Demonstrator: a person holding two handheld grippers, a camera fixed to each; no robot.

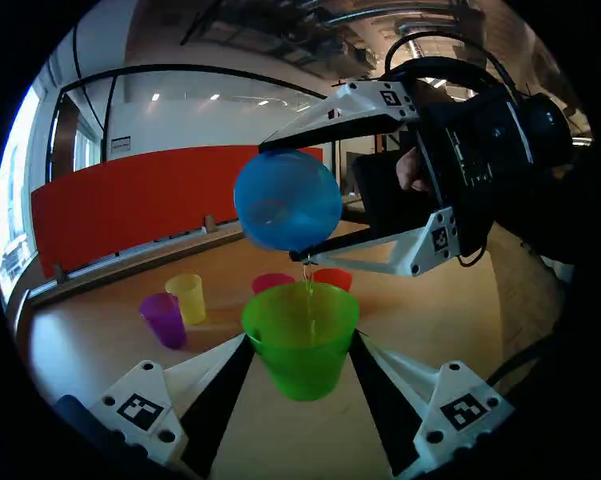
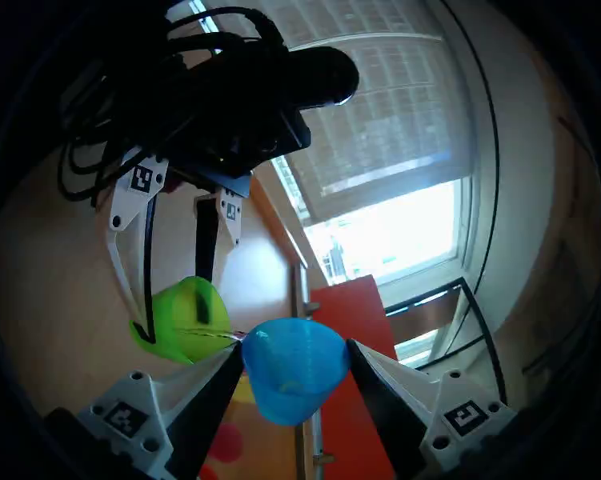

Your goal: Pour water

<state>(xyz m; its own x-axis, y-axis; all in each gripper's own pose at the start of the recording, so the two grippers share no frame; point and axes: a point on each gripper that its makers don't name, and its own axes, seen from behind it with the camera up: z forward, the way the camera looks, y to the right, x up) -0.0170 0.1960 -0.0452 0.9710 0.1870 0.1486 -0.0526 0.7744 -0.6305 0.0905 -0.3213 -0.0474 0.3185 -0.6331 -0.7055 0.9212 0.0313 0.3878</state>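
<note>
Closest to me, my left claw (image 1: 302,342) is closed on the green cup (image 1: 304,368), one finger pressing each side of its upper wall. Above it, my right claw (image 1: 278,204) grips the blue cup (image 1: 288,200) the same way. That cup is tipped over on its side, and a thin stream of water (image 1: 308,292) falls from its lip into the green cup. Both look like light, thin plastic: smooth and tapered, likely to flex if squeezed hard and to slide if held loosely. I judge a hold on the wall below the rim to be right, since the rim itself would buckle. As it fills, the green cup should grow heavier, so its grip matters more. Behind, on the tabletop (image 1: 428,320), stand a purple cup (image 1: 164,320), a yellow cup (image 1: 186,298), a pink cup (image 1: 272,282) and a red cup (image 1: 333,278), apart from the pour.
</note>
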